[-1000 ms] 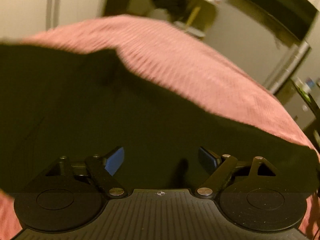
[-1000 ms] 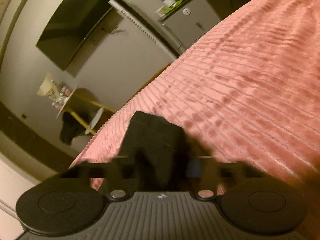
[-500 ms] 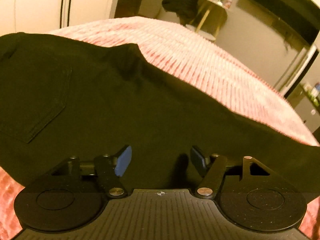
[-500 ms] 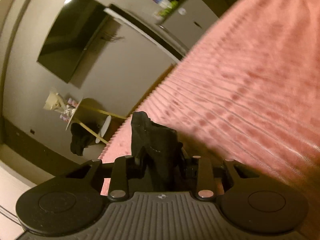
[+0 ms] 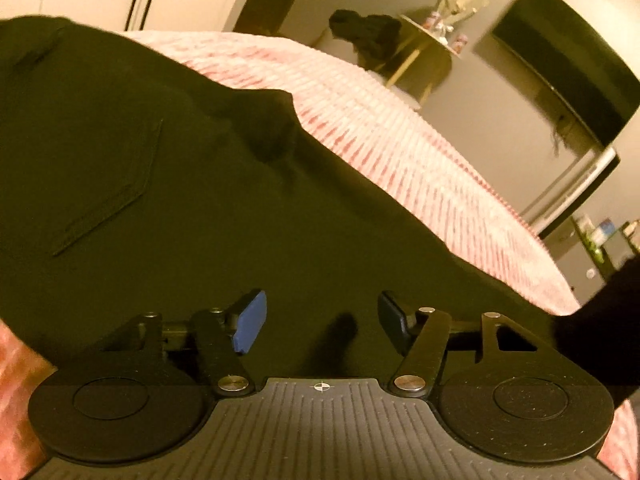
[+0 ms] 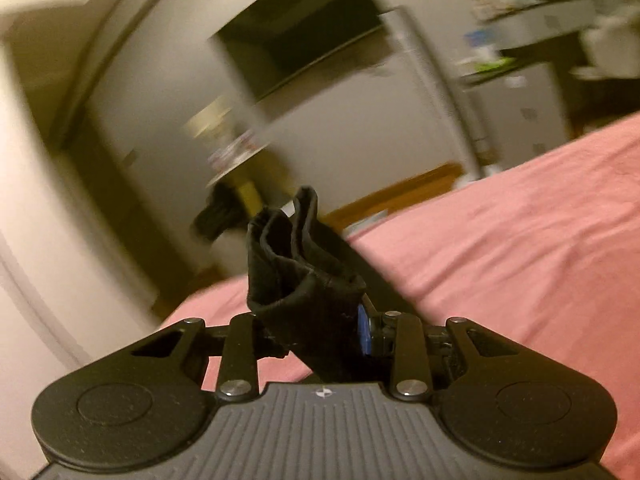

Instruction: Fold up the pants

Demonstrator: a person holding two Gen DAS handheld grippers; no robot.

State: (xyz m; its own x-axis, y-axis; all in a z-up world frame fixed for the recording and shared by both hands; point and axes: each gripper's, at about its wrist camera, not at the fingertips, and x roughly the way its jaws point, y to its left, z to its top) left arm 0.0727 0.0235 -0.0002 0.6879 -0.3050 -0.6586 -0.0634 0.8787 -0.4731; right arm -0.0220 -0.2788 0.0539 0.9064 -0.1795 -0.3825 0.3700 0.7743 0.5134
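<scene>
Black pants (image 5: 168, 200) lie spread on a pink ribbed bedspread (image 5: 400, 148), back pocket up at the left. My left gripper (image 5: 320, 320) is open just above the pants, its blue pads apart with only cloth beneath. My right gripper (image 6: 316, 328) is shut on a bunched end of the pants (image 6: 296, 276), lifted above the bedspread (image 6: 520, 248); the hem sticks up past the fingers. A dark raised fold shows at the right edge of the left wrist view (image 5: 612, 312).
A small round side table (image 5: 428, 40) with dark clothing draped on it stands past the bed's far edge. A wall-mounted TV (image 5: 568, 68) and a grey cabinet (image 5: 600, 248) stand at the right. The right wrist view is motion blurred.
My right gripper has lifted and swung with the pants end, and its view now tilts toward the wall. My left gripper stayed open and shifted slightly, so more of the waist and pocket shows.
</scene>
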